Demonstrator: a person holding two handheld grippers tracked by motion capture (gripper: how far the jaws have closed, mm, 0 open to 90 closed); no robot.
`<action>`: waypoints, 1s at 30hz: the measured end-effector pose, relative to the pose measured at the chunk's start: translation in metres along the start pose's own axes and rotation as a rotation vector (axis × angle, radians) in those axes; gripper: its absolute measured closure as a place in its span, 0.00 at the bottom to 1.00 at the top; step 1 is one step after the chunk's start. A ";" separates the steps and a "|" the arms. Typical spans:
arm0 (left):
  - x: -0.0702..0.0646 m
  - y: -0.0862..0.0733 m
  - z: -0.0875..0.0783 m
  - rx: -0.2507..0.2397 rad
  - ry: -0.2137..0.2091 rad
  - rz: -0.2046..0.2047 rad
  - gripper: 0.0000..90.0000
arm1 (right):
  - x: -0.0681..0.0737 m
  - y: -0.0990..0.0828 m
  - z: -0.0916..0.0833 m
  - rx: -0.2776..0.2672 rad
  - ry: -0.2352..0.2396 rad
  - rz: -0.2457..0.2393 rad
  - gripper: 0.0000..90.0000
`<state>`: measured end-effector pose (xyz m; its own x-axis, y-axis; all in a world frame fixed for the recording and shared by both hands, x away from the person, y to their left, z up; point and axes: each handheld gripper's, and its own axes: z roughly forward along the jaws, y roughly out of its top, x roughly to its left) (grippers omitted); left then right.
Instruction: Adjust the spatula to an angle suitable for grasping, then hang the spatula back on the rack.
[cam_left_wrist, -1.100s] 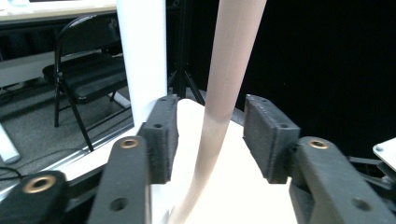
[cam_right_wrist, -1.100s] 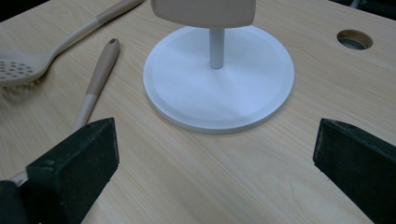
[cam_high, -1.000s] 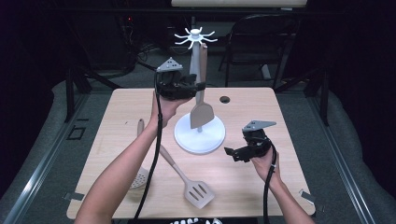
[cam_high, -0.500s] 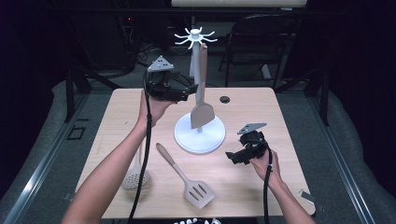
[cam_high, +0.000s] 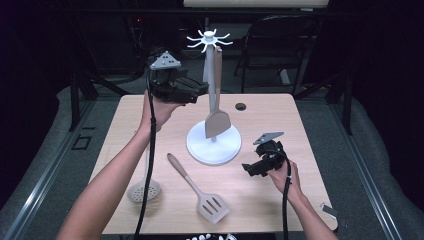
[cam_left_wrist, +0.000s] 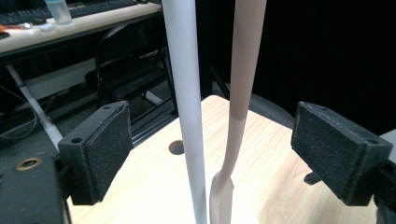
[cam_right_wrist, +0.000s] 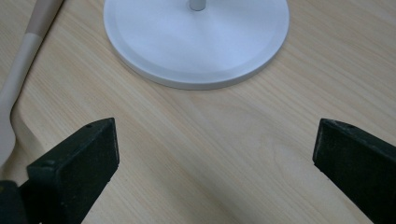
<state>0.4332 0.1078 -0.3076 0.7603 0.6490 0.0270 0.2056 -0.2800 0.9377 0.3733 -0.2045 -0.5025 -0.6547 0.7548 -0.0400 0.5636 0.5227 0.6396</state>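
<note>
Left claw (cam_high: 197, 92) raised, jaws apart beside hanging spatula (cam_high: 217, 107).

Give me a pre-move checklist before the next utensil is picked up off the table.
1. Spatula hangs from the stand: ok.
2. Left claw has just been opening, pads off the spatula handle: ok.
3. Right claw open and holding nothing: ok.
4. Slotted turner flat on the table, nothing on it: ok.
5. Skimmer partly behind the left forearm: cannot tell.
6. Free hooks at the stand top: ok.
</note>
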 end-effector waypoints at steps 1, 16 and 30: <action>0.000 0.002 -0.001 -0.007 0.001 0.001 0.14 | 0.000 0.000 0.000 0.000 0.002 0.000 0.00; -0.003 0.024 -0.017 -0.106 0.049 0.052 0.56 | -0.001 -0.003 0.000 0.010 -0.007 0.007 0.02; -0.003 0.049 -0.018 -0.137 0.141 0.076 0.98 | 0.001 0.001 0.003 0.033 0.003 -0.026 0.04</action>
<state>0.4294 0.1049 -0.2553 0.6748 0.7248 0.1387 0.0575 -0.2391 0.9693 0.3741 -0.2022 -0.5041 -0.6705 0.7400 -0.0538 0.5631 0.5547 0.6126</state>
